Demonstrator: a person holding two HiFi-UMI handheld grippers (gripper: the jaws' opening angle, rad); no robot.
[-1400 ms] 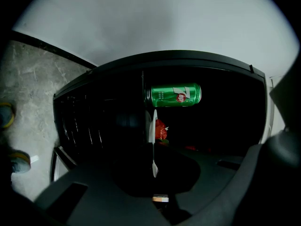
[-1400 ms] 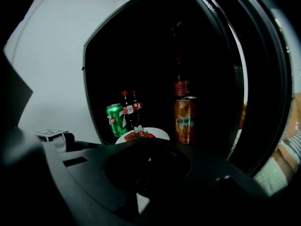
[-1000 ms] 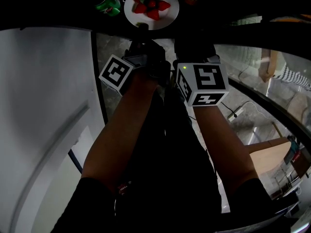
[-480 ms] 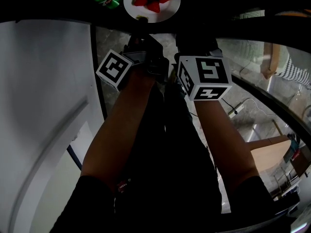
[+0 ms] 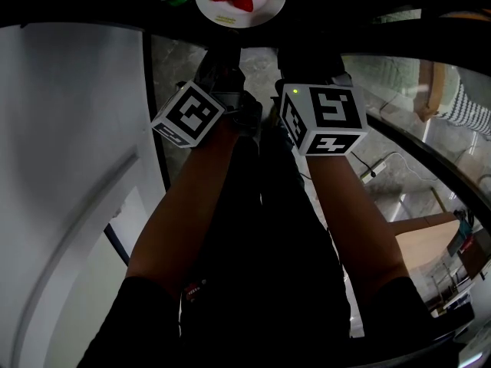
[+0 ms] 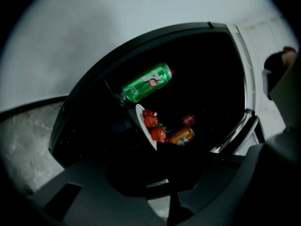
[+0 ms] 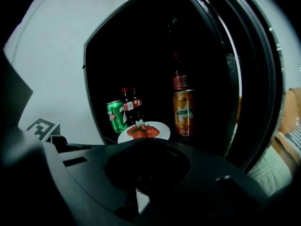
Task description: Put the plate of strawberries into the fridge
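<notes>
Clamping plate (image 5: 261,14) rim, left gripper (image 5: 222,44) at fridge (image 6: 141,41) opening; green can (image 7: 115,117), orange can (image 7: 183,112) flanking.

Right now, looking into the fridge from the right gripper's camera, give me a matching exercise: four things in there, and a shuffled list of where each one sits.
Things:
1. plate of strawberries
2. green can
3. orange can
4. two cola bottles

Places:
A. right of the plate
B. front centre
C. behind the plate, beside the green can
D. left of the plate

Pairs: 1-B, 2-D, 3-A, 4-C.
</notes>
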